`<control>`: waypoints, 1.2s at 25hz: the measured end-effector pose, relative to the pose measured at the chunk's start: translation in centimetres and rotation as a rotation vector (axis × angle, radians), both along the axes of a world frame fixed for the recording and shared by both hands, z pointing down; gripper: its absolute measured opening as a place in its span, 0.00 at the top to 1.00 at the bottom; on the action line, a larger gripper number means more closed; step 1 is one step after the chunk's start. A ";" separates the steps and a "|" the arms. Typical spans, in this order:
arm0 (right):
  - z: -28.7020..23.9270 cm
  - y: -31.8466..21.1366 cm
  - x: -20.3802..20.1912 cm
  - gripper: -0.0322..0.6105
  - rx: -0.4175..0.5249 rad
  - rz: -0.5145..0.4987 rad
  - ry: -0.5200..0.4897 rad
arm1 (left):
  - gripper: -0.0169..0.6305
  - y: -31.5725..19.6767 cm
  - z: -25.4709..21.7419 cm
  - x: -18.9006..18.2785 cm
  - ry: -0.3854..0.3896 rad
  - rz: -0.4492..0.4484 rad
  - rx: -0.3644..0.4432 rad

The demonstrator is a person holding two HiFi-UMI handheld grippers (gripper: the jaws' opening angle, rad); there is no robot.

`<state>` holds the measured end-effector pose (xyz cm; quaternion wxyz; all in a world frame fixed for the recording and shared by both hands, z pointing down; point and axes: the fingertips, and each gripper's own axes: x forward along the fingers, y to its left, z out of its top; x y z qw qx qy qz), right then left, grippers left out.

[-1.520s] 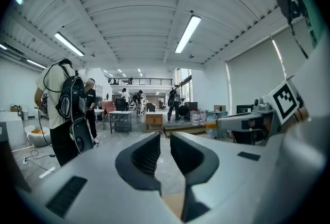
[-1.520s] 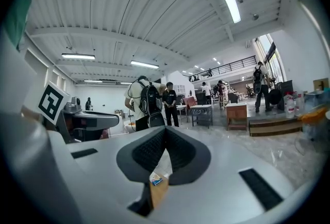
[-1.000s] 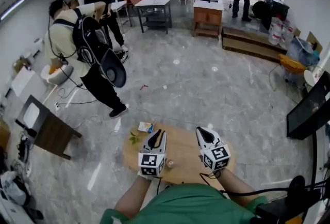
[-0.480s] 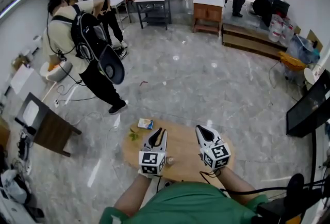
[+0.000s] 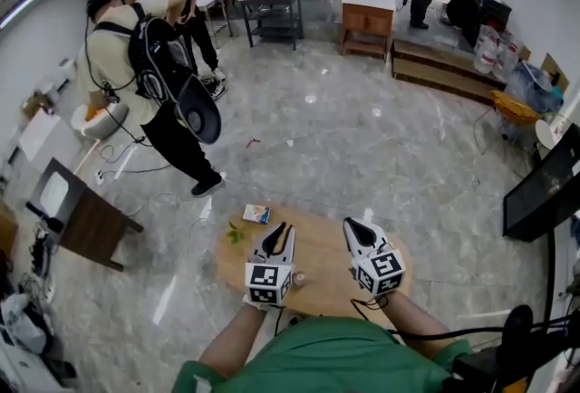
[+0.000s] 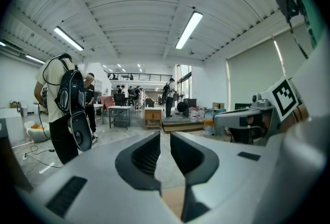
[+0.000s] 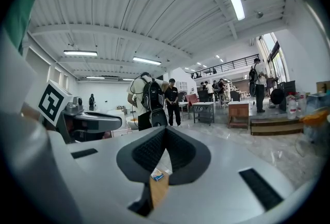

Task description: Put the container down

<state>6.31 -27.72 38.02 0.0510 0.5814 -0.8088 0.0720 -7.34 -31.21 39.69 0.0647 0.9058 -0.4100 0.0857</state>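
Note:
A round wooden table (image 5: 317, 251) stands right in front of me. On it, between the two grippers' bodies, sits a small pale container (image 5: 298, 279); neither gripper touches it. My left gripper (image 5: 279, 229) hovers over the table's left half, shut, with nothing between its jaws (image 6: 165, 138). Over the right half my right gripper (image 5: 350, 226) is also shut and empty, its tips meeting (image 7: 165, 132). Both point away from me, out over the floor.
A small blue and white box (image 5: 256, 214) and a green leafy scrap (image 5: 236, 237) lie at the table's far left edge. A person with a backpack (image 5: 149, 65) stands on the marble floor to the left. A dark low table (image 5: 86, 224) stands left, a black screen (image 5: 544, 192) right.
Both grippers stay nearly still over the table. The person with the backpack has shifted slightly, and the head view has drifted a little.

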 end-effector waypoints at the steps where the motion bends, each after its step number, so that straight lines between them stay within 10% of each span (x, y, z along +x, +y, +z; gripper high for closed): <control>1: 0.0 0.0 -0.1 0.92 -0.002 -0.002 0.001 | 0.86 0.0 0.0 -0.1 -0.002 -0.002 -0.003; 30: 0.1 -0.7 -0.9 0.92 -0.006 -0.003 0.005 | 0.86 -0.7 1.0 -1.2 0.003 -0.017 -0.024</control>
